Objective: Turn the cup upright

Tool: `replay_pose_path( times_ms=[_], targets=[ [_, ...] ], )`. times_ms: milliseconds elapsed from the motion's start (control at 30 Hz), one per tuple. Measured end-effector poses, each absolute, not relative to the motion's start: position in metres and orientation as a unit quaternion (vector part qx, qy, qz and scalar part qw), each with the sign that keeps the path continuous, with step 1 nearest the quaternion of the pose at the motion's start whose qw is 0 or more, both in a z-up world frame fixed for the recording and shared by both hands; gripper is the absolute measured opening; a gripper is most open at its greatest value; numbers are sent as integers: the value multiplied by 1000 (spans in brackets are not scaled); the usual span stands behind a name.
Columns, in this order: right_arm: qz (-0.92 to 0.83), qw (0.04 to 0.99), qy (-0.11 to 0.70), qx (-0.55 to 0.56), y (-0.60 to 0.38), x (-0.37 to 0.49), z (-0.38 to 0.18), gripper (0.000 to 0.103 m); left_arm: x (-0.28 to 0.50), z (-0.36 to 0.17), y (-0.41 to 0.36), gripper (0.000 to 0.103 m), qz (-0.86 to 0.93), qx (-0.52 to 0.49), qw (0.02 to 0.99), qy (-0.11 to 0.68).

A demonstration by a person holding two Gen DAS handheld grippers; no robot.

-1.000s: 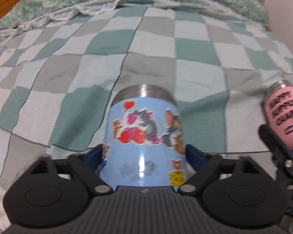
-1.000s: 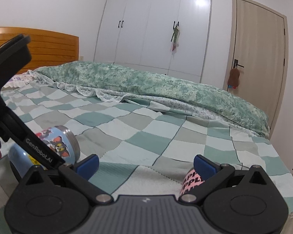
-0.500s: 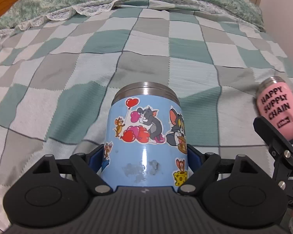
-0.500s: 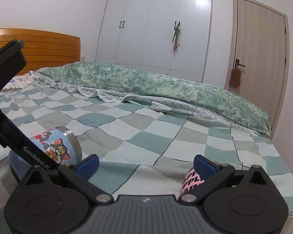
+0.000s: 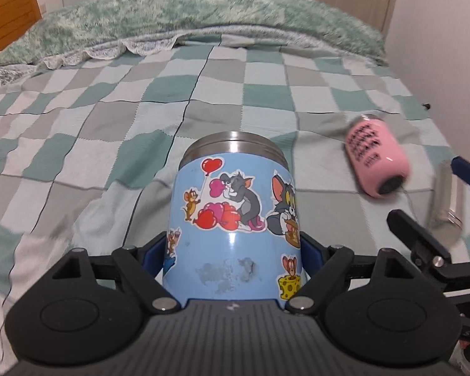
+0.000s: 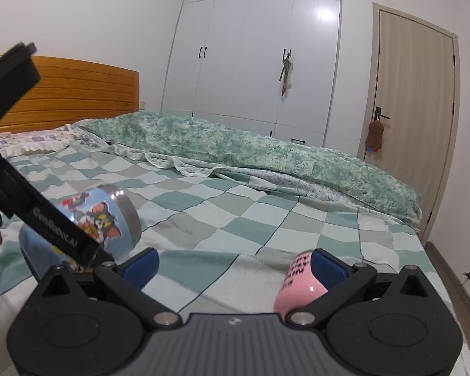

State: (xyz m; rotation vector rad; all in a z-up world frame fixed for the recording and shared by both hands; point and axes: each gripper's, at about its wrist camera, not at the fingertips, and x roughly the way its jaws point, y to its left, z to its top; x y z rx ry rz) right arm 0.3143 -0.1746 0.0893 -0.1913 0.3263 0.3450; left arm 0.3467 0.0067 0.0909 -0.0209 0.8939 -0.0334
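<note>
Left gripper (image 5: 233,250) fingers are clamping the tilted blue cup (image 5: 235,216); right gripper (image 6: 233,261), gaping empty, is risking a topple on the soft bed (image 5: 109,119).

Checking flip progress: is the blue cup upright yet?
No. The blue cup is tilted, its steel rim pointing up and sideways, held by the left gripper over the bed.

A checked blanket (image 5: 116,131) in teal, grey and white covered the bed. A green quilt (image 6: 266,153) lay bunched along its far side, with a lace-edged sheet (image 6: 172,164) showing beneath. An orange wooden headboard (image 6: 78,94) stood behind. White wardrobes (image 6: 253,50) lined the wall beside a beige door (image 6: 416,100), with a brown pouch (image 6: 374,136) hanging from its handle.
</note>
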Motion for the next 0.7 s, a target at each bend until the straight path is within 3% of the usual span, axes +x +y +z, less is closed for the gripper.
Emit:
replay_pose_path(
  times_ms=[267, 700],
  targets=[
    [184, 963, 177, -81, -186, 223, 102, 103, 255, 96, 3, 84, -35, -19, 908, 416],
    [182, 957, 217, -60, -201, 121, 78, 103, 162, 54, -17, 84, -63, 9, 906, 420]
  ],
)
